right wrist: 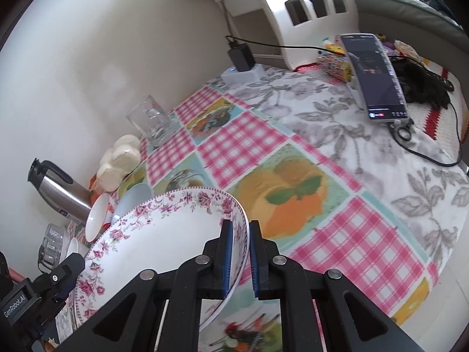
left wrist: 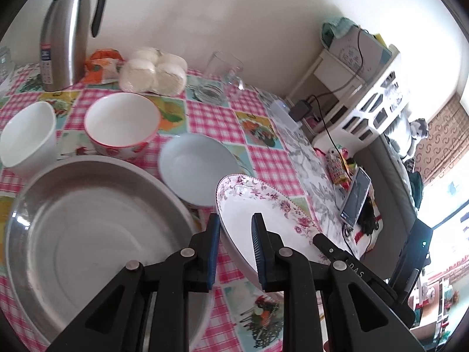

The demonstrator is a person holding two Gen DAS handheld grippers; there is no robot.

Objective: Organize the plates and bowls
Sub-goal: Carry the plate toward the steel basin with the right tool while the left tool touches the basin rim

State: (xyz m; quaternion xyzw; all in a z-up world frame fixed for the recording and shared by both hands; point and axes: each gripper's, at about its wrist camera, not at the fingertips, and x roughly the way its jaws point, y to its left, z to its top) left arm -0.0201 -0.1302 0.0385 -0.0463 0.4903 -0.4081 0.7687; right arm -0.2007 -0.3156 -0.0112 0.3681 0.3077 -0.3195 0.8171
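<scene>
A floral-rimmed white plate (left wrist: 258, 202) is tilted above the table, and it also shows in the right wrist view (right wrist: 164, 234). My right gripper (right wrist: 240, 249) is shut on its rim. My left gripper (left wrist: 236, 246) straddles the plate's opposite rim with its jaws apart, open. A large steel basin (left wrist: 88, 228) sits at the left. Behind it stand a white bowl (left wrist: 26, 135), a red-rimmed bowl (left wrist: 123, 120) and a pale blue bowl (left wrist: 196, 164).
A steel thermos jug (left wrist: 64, 35), wrapped white buns (left wrist: 152, 70) and a glass (left wrist: 225, 70) stand along the wall. A phone (right wrist: 375, 76) with its cable leans at the table's right end, next to a white plastic rack (right wrist: 307, 6).
</scene>
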